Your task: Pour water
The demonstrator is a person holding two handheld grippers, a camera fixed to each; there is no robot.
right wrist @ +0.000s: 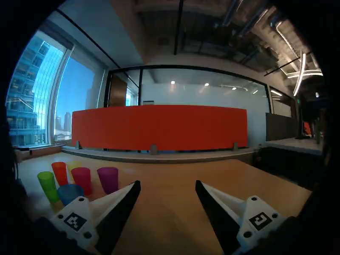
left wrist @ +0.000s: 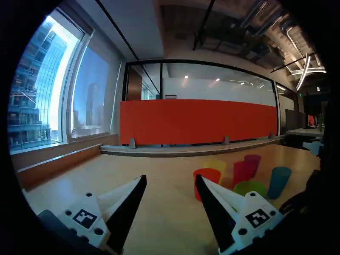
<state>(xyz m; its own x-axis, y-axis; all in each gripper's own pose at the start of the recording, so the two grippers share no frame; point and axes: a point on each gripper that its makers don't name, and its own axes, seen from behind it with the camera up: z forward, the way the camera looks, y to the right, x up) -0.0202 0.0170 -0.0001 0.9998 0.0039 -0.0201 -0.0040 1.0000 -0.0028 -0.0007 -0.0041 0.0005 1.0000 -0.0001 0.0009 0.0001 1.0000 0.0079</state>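
The left gripper (left wrist: 170, 177) is released. Its two fingers (left wrist: 129, 204), tapered black wedges on white plastic bodies, stand wide apart, with the bare surface (left wrist: 170, 212) showing between them. The surface is smooth, pale wood with a soft sheen.

Six plain plastic cups stand upright in a tight cluster at the lower right of the left gripper view, all smooth, slightly tapered tumblers. The orange cup (left wrist: 207, 178) is partly covered by a finger's tip, and the yellow cup (left wrist: 216, 165) is behind it. The red cup (left wrist: 240, 171) and purple cup (left wrist: 253, 162) are further right. The wide-mouthed green cup (left wrist: 250, 188) is in front, and the blue cup (left wrist: 279, 180) is at the cluster's right edge.

The right gripper (right wrist: 168, 183) is also released, its fingers spread over bare wood. In the right gripper view the same cluster sits at the lower left, beside the left finger.

Each white finger body carries a square black-and-white marker (left wrist: 84, 218) that shows a block pattern and no readable words. The cups bear no visible print.

Across the middle of both views runs a flat, matte orange-red panel (left wrist: 197, 121) beneath glass. Tall windows (left wrist: 42, 97) fill the left side.
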